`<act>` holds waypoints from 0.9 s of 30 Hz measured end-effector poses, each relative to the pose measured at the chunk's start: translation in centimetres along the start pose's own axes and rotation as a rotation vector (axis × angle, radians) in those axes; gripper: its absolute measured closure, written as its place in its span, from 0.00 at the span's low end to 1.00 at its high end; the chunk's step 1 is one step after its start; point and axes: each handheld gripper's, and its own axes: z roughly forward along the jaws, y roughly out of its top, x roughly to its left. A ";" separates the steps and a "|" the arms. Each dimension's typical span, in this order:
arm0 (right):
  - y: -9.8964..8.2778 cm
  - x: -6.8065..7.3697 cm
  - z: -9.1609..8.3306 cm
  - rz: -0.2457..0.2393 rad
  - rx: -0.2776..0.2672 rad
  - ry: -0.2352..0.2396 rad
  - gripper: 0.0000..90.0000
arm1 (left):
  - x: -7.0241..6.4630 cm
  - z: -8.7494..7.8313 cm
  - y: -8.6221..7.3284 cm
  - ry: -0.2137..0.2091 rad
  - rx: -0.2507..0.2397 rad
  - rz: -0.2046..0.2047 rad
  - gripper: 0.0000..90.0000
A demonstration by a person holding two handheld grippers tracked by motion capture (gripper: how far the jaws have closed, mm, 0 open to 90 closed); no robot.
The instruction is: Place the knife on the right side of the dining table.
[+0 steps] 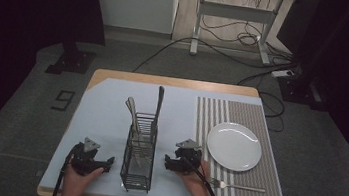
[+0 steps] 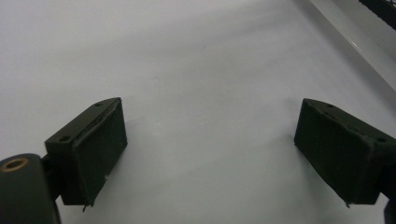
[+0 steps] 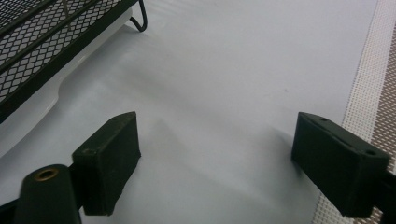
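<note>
Left tool [image 1: 106, 162]: nearest the camera at the table's near left, held in a hand [image 1: 77, 179]; jaws spread wide with nothing between them, pointing toward the caddy over bare blue mat.
Right tool [image 1: 170, 163]: held in the other hand [image 1: 195, 181] just right of the caddy; jaws spread wide, nothing between them, tips toward the caddy's foot.
Caddy [image 1: 138, 160]: black wire-mesh holder standing upright between the two tools; long axis runs away from the camera.
Caddy contents: black-handled utensil [image 1: 158, 107] standing near upright; two pale-handled pieces [image 1: 132, 110] leaning left.
Fork [image 1: 237, 187]: lying flat on the striped placemat [image 1: 241, 111], just right of the right hand; long axis left to right, tines toward the hand.
Plate [image 1: 234, 146]: white, on the placemat beyond the fork.
Table [image 1: 174, 82]: wooden edge showing beyond the blue mat [image 1: 105, 109].
</note>
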 end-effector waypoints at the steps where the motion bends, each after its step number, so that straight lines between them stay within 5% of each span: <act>1: 0.0 0.0 -0.1 0.003 -0.004 -0.007 0.21 | 0.0 0.0 0.0 0.000 0.000 0.000 0.10; 7: 0.1 -0.4 -1.0 0.038 -0.044 0.022 0.23 | 0.0 0.0 0.0 0.001 0.000 0.000 0.10; 16: 3.5 -2.6 -4.6 0.116 -0.208 0.149 0.28 | 0.0 0.0 0.0 0.001 -0.002 -0.001 0.10; 27: 7.7 -3.5 -5.6 0.096 -0.304 0.231 0.30 | 0.0 0.0 0.0 0.002 -0.002 -0.001 0.10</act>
